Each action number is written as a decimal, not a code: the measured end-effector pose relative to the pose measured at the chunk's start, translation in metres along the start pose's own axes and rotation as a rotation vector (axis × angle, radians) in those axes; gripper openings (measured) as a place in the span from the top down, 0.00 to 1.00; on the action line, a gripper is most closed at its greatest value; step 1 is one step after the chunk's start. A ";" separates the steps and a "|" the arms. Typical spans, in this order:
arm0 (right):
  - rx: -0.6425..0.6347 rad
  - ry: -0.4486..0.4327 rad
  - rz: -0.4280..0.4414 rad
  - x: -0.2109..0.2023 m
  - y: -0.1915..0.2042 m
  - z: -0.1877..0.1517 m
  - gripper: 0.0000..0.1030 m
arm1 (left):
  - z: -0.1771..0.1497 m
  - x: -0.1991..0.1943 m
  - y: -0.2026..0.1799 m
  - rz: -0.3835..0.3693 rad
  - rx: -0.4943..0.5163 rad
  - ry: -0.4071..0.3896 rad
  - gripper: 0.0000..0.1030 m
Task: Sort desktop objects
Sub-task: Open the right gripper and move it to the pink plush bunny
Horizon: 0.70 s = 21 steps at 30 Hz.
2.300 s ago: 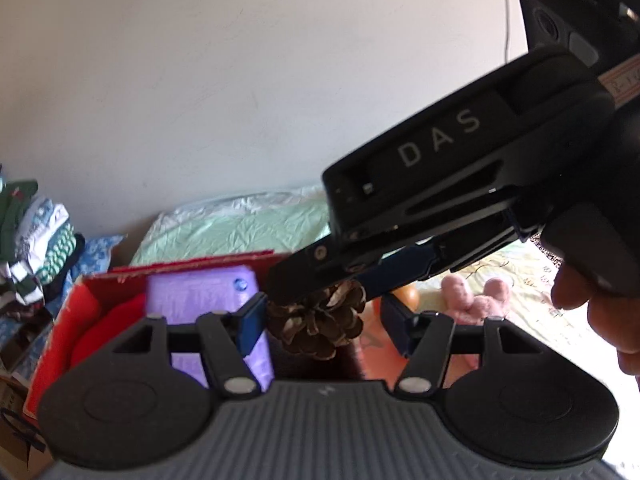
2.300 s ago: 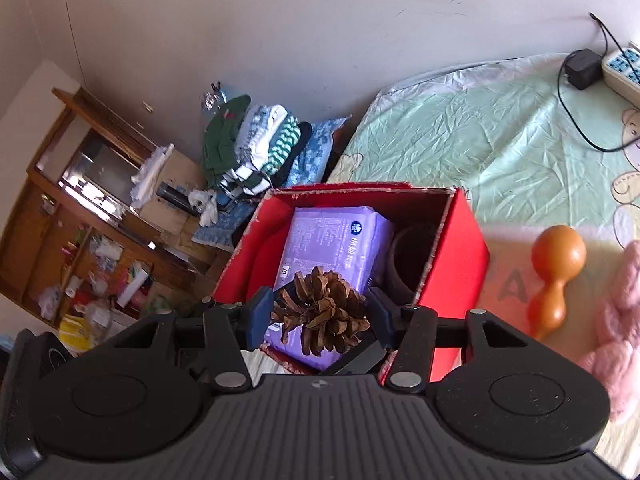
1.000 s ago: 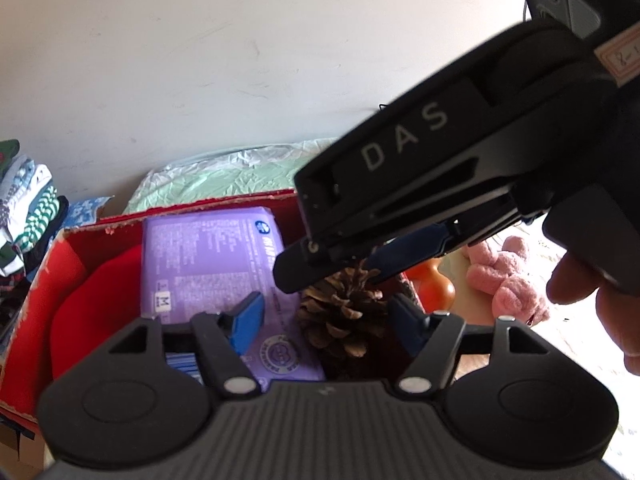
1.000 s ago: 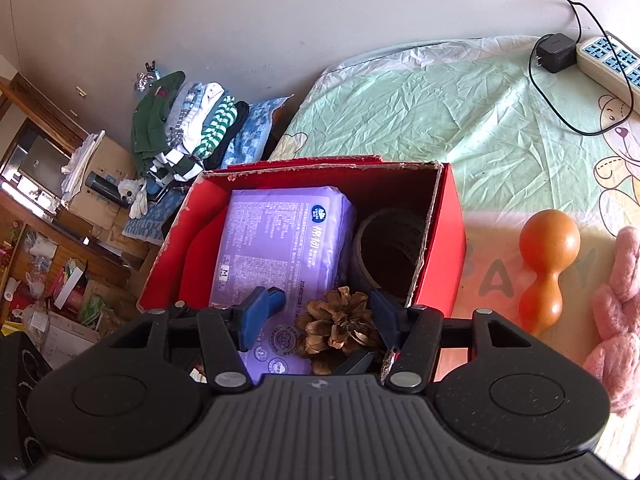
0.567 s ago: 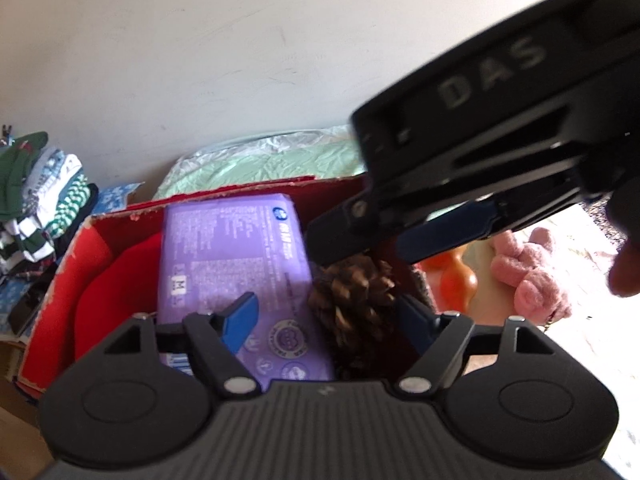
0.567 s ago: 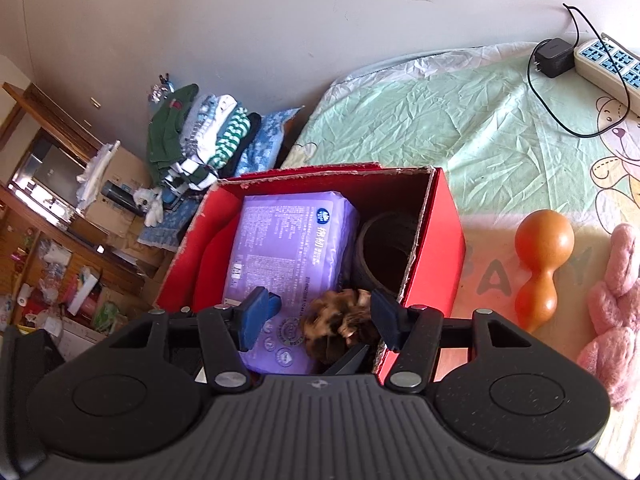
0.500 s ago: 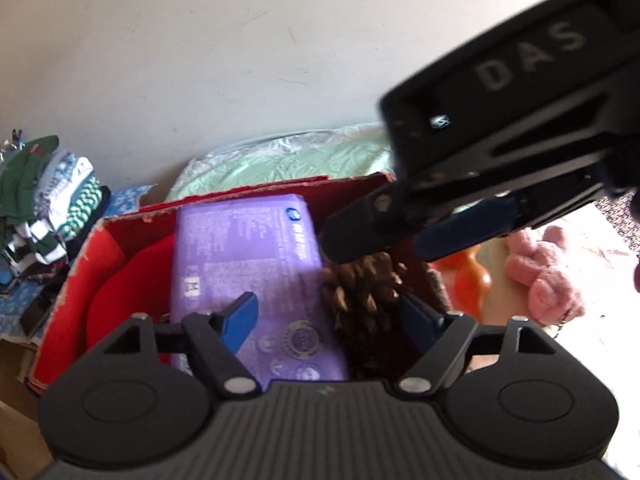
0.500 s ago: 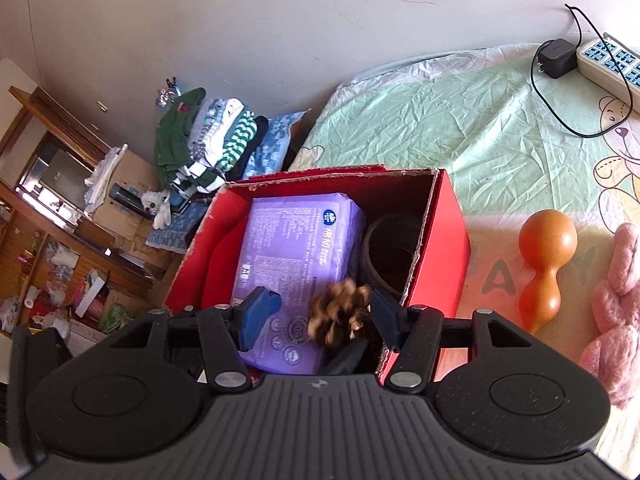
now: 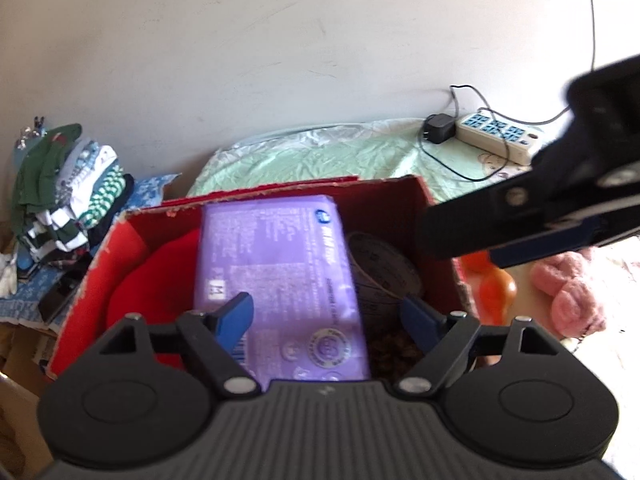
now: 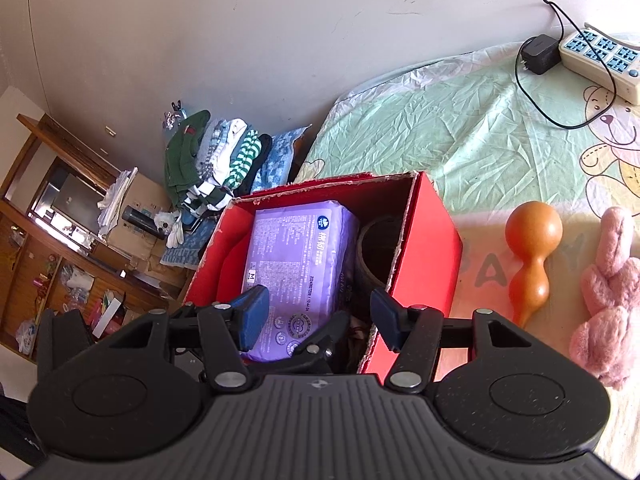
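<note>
The pine cone (image 9: 394,350) sits down in the red box (image 9: 96,264), just ahead of the left gripper (image 9: 328,316) and below its right finger, squeezed beside the purple pack (image 9: 276,276) with a dark roll (image 9: 384,268) behind it. Both tongs are spread wide with nothing in them; the right gripper (image 10: 318,312) hovers over the box's near edge. An orange gourd (image 10: 530,256) and a pink plush (image 10: 612,292) lie off to its right.

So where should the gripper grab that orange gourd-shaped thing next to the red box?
Probably at the narrow waist of the orange gourd-shaped toy, coming down from above with the fingers on either side of it. It lies flat on the cloth between the red cardboard box and the pink plush toy. Both bulbs look round, smooth and wider, so likelier to slip.
</note>
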State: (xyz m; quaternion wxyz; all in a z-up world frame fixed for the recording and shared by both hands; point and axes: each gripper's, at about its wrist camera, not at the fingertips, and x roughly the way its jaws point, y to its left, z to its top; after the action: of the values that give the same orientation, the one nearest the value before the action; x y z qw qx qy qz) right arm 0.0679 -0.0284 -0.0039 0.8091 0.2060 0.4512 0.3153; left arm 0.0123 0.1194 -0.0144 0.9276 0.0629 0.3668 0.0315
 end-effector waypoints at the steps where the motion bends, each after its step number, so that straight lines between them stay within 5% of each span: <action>1: 0.005 -0.001 0.004 0.000 -0.001 0.000 0.42 | 0.003 0.002 0.002 0.006 -0.002 0.001 0.20; 21: 0.086 -0.098 -0.096 -0.047 -0.049 -0.012 0.37 | 0.032 -0.016 -0.022 -0.033 -0.046 0.046 0.04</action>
State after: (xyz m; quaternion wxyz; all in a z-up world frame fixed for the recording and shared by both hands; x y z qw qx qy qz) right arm 0.0544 -0.0957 -0.0119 0.8348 0.2338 0.4336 0.2458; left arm 0.0228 0.0933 0.0172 0.9206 0.0346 0.3880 0.0261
